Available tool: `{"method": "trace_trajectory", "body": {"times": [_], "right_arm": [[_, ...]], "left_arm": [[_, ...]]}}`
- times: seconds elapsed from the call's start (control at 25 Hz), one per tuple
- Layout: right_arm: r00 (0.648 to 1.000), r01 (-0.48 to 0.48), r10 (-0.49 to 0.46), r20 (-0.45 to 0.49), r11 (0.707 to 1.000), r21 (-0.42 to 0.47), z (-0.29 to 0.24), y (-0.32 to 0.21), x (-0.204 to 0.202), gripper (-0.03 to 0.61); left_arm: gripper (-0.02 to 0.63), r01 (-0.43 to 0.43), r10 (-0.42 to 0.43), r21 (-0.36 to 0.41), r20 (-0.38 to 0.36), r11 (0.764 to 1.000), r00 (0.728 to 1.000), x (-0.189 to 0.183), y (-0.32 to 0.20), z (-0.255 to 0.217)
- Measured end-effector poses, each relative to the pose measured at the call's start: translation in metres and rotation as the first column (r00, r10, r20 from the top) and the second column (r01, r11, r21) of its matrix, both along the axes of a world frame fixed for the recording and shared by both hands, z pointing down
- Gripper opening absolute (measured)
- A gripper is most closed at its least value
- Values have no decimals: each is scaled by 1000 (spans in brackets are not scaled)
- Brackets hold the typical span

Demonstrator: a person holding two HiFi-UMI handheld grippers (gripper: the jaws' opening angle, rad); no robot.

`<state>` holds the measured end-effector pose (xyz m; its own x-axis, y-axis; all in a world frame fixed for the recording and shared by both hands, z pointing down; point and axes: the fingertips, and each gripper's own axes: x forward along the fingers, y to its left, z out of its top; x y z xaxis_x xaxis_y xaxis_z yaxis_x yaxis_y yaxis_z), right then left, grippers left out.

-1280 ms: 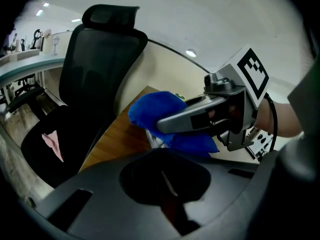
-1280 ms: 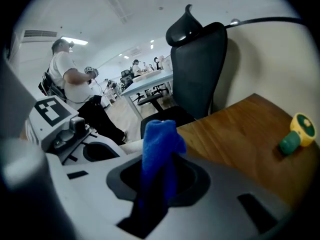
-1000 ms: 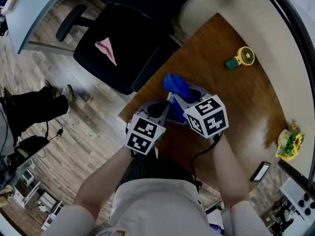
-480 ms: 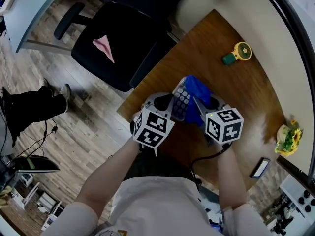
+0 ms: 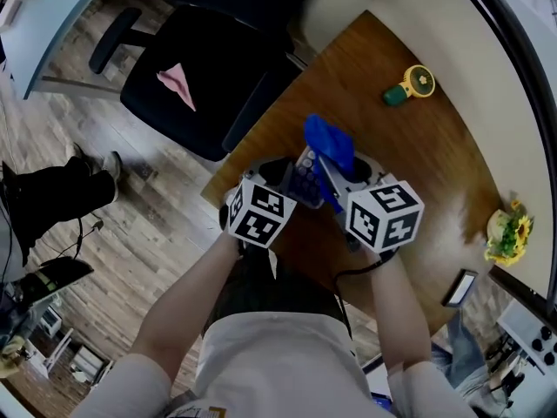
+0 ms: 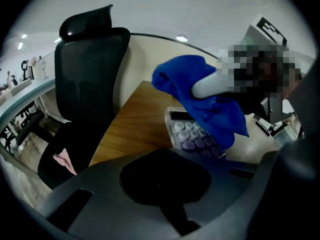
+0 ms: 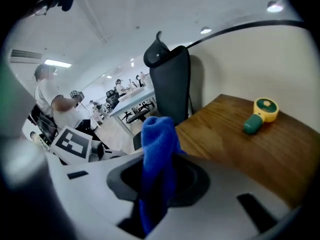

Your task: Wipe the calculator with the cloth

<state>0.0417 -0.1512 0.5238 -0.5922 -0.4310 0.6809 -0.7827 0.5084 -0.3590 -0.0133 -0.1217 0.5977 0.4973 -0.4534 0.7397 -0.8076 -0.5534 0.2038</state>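
Observation:
A light calculator with purple-grey keys (image 5: 302, 179) (image 6: 192, 134) is held above the wooden table (image 5: 409, 164), near its left edge. Its near end runs in between the jaws of my left gripper (image 5: 291, 185) (image 6: 207, 151), which is shut on it. A blue cloth (image 5: 328, 144) (image 6: 202, 96) (image 7: 157, 146) lies bunched in my right gripper (image 5: 335, 181) (image 7: 155, 184). That gripper is shut on the cloth and presses it on the calculator's upper right part. The cloth hides the display end in the head view.
A yellow and green toy (image 5: 407, 86) (image 7: 260, 115) lies on the far part of the table. A small flower pot (image 5: 506, 238) and a dark flat device (image 5: 459, 287) sit at the right. A black office chair (image 5: 204, 68) carrying a pink scrap (image 5: 174, 85) stands by the left edge.
The cloth has swept from the calculator's right side back to the left over its keys. Both grippers have shifted slightly, and the calculator stays in the left one.

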Motion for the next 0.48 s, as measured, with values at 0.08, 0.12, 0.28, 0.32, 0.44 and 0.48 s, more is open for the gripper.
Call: {"method": "trace_trajectory", "body": {"times": [0.08, 0.12, 0.28, 0.32, 0.44, 0.48], "right_arm": [[999, 42, -42, -7, 999, -27, 10, 0, -18, 89], [998, 55, -55, -11, 997, -45, 15, 1, -24, 89], [999, 53, -54, 1, 994, -95, 22, 3, -23, 89], [998, 56, -57, -2, 993, -99, 22, 4, -21, 89], [997, 78, -80, -10, 989, -127, 29, 10, -17, 89], [996, 89, -90, -7, 986, -141, 33, 13, -18, 89]], "left_arm": [[2, 6, -6, 6, -37, 1000, 999, -1, 1, -2], [2, 25, -25, 0, -78, 1000, 997, -1, 1, -6], [2, 40, -52, -54, -265, 998, 963, 8, 11, -30], [2, 16, -30, -52, -281, 999, 959, 12, 16, -33], [2, -44, 33, -34, -279, 998, 960, 24, 30, -31], [2, -49, 41, -26, -263, 998, 964, 26, 32, -30]]}}
